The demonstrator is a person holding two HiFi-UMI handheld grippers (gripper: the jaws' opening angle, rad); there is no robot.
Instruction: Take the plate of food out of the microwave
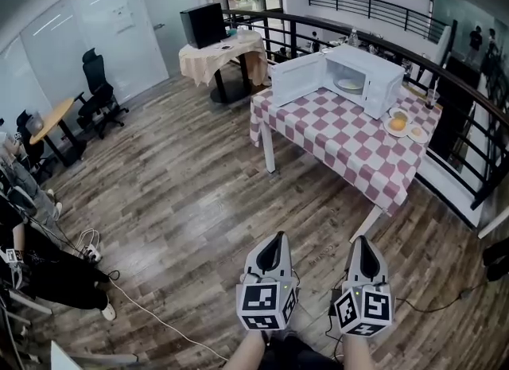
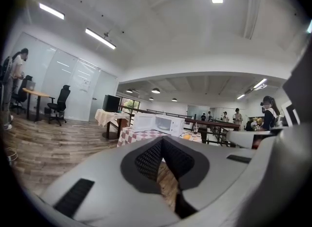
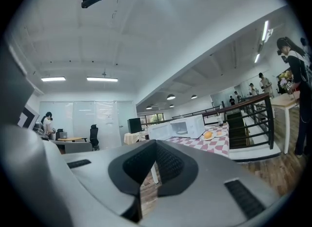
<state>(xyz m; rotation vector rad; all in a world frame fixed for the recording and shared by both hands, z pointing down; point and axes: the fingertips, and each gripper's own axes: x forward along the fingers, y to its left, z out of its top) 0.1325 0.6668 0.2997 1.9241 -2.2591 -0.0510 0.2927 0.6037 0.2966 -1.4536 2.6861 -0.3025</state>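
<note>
A white microwave stands on the far end of a red-and-white checked table, its door swung open to the left. A pale plate lies inside the cavity. The microwave also shows small in the left gripper view and the right gripper view. My left gripper and right gripper hang side by side over the wooden floor, well short of the table. Both are shut with nothing between the pads.
A plate with an orange food item and a smaller dish sit right of the microwave. A black railing runs behind the table. A round clothed table, office chairs and floor cables lie to the left.
</note>
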